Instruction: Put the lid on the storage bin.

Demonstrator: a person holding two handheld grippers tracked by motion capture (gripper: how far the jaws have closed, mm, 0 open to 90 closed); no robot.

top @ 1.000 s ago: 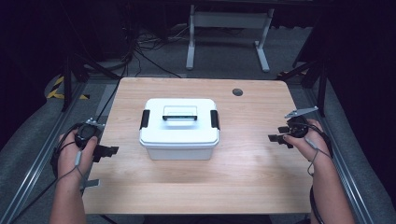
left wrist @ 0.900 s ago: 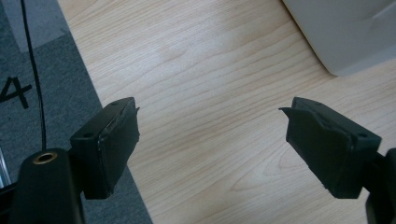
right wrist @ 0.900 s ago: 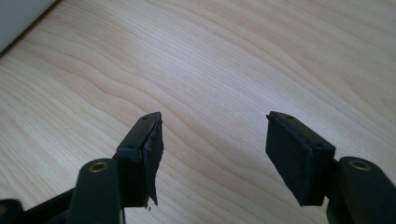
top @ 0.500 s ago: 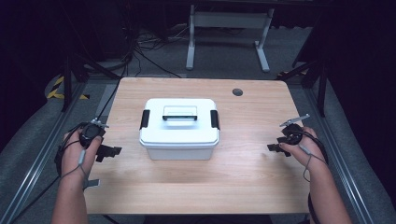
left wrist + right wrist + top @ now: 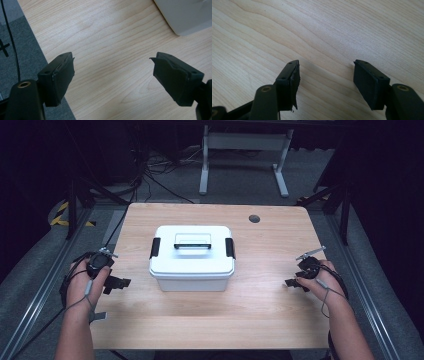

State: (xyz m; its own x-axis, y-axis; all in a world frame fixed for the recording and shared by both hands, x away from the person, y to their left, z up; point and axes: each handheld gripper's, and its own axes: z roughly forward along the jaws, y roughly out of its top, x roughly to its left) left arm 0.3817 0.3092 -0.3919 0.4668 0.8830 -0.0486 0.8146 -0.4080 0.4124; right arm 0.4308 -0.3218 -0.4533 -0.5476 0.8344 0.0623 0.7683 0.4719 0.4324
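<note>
A white, rectangular plastic storage box (image 5: 192,257) with a lid, two black side latches and a dark-edged carry handle on top stands closed near the middle of the light wooden worktop (image 5: 260,315). Your left gripper (image 5: 116,282) rests at the worktop's left edge, near the box's left wall; your right gripper (image 5: 291,283) hovers over bare wood, well apart from the box's right side. In the left gripper view the fingers (image 5: 58,77) stand wide with nothing between them, and a lower corner of the box (image 5: 186,15) shows ahead. In the right gripper view the fingers (image 5: 288,85) are likewise spread wide over plain wood grain (image 5: 337,30).

The step in hand appears to be the approach, with no contact made. The next move likely calls for you to bring each gripper level with a side latch, or with the handle, and to square the fingers to it before you close. No brand, label or writing can be read on the box or the worktop.
</note>
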